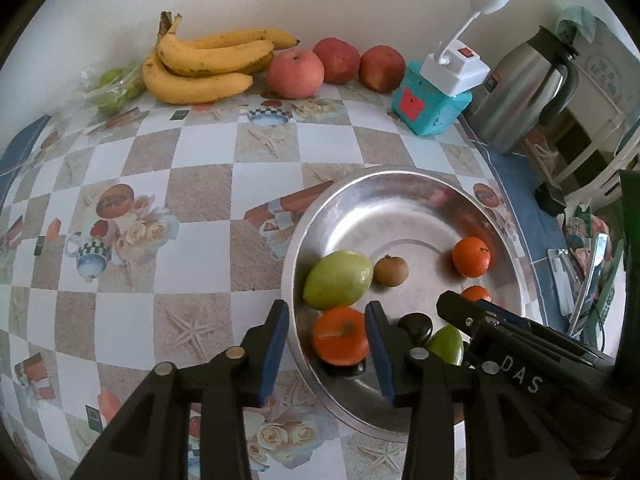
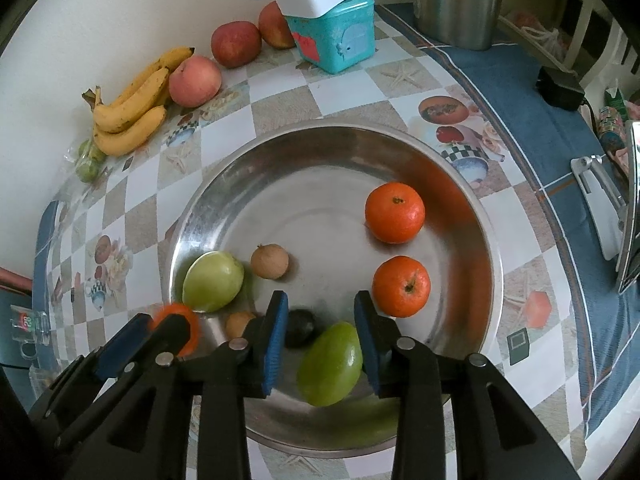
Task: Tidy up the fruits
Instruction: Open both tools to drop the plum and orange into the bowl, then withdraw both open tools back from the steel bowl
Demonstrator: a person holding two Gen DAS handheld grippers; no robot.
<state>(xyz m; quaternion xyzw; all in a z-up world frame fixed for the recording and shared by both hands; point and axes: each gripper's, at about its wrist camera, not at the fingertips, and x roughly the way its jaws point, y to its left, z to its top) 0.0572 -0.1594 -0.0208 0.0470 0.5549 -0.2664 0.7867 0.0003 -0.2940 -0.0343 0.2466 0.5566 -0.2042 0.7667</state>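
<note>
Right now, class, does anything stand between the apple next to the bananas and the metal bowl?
Nothing visible: only bare checked tablecloth lies between the apple and the metal bowl. The teal box stands off to one side.

At the upper right of the right wrist view, the steel kettle (image 2: 456, 0) is cut off by the frame's top edge. The left gripper (image 2: 160, 328) at lower left hides most of a blurred orange (image 2: 188, 316). Green fruits in a plastic bag (image 1: 108, 88), upper left of the left wrist view, are too blurred to name.

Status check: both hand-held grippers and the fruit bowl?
Left hand-held gripper straddles an orange, pads apart. Right hand-held gripper straddles a green fruit. Both over the bowl. Nothing blocking.
</note>
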